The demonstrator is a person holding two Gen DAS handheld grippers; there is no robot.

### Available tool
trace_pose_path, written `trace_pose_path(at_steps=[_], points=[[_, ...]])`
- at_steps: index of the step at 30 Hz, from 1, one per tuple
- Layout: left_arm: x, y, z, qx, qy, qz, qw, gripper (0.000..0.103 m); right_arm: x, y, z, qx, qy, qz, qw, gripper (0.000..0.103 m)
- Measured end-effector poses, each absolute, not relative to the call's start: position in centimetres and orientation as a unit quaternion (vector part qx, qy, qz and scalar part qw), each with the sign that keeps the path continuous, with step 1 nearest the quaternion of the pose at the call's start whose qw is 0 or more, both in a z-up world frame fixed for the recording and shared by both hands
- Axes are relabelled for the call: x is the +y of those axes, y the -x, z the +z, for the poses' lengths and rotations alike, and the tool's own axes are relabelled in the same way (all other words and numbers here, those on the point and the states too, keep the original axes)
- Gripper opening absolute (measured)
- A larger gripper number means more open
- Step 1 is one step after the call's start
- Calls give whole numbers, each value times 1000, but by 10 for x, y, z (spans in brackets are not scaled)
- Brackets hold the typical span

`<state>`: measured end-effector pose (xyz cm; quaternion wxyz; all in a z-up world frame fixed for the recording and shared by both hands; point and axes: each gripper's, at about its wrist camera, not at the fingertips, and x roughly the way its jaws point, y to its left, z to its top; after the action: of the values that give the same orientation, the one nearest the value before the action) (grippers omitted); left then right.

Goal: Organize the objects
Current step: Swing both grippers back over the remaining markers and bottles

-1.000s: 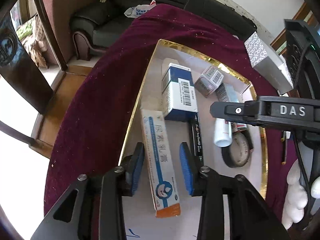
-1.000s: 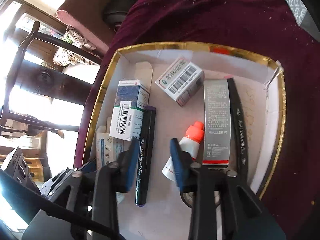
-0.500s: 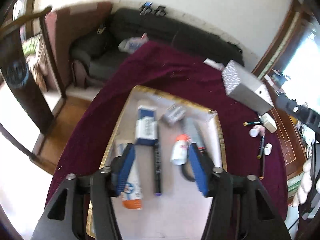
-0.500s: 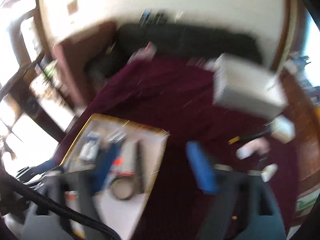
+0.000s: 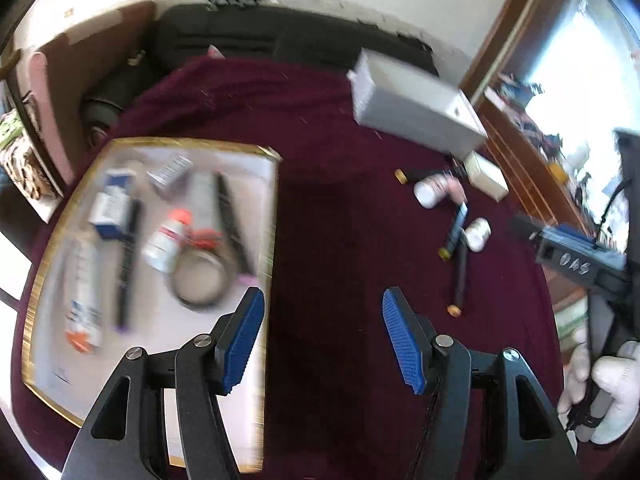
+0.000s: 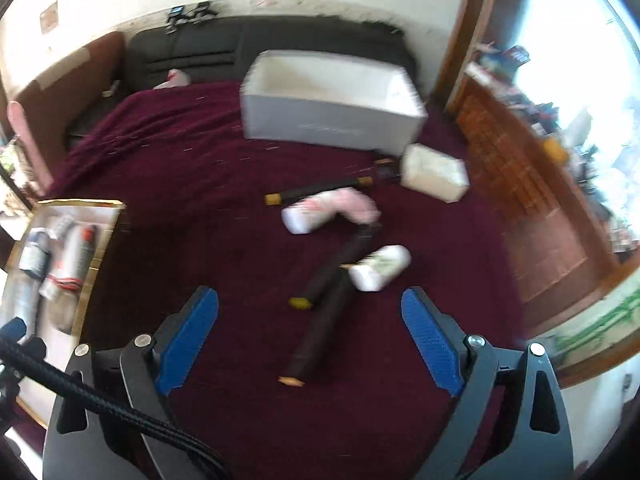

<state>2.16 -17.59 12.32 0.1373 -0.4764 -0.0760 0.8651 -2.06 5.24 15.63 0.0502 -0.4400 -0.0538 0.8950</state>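
Right wrist view: right gripper (image 6: 310,342) jaws gape wide, empty, above the dark pen (image 6: 320,320). Left gripper (image 5: 322,338) likewise spread, empty. I'd straddle the pen squarely, clear of the white bottle (image 6: 380,268).

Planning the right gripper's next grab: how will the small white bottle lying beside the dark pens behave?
The white bottle lies on its side, so a nudge would probably roll it. It looks like light plastic, probably slippery. It touches a dark pen, which may shift too.

Surface (image 6: 192,152): dark maroon cloth. Tray (image 5: 152,142): gold rim, pale interior. Large box (image 6: 332,120): white. Two bottles (image 6: 380,266): white, one with pink. Pens (image 6: 320,320): black, yellow-tipped. Hand-held gripper pads (image 6: 430,342): blue, ribbed.
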Motion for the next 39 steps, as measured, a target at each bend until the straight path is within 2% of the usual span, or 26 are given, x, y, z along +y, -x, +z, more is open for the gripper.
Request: trace_pose_path(at_steps=[8, 16, 29, 35, 37, 38, 39], points=[[-100, -36, 111, -37, 512, 842, 167, 56, 105, -9, 175, -77, 389, 914, 82, 94], [-65, -40, 110, -2, 519, 835, 184, 56, 126, -18, 178, -82, 380, 917, 91, 94], [18, 8, 78, 70, 515, 822, 233, 55, 205, -13, 132, 22, 468, 875, 123, 94], [70, 31, 48, 118, 518, 811, 243, 55, 222, -21, 129, 32, 479, 866, 138, 94], [78, 28, 40, 144, 514, 812, 237, 48, 224, -20, 130, 31, 481, 865, 138, 94], [77, 25, 41, 148, 509, 814, 240, 30, 224, -19, 130, 29, 482, 865, 138, 94], [75, 23, 43, 144, 510, 812, 245, 21, 225, -17, 130, 27, 483, 864, 136, 94]])
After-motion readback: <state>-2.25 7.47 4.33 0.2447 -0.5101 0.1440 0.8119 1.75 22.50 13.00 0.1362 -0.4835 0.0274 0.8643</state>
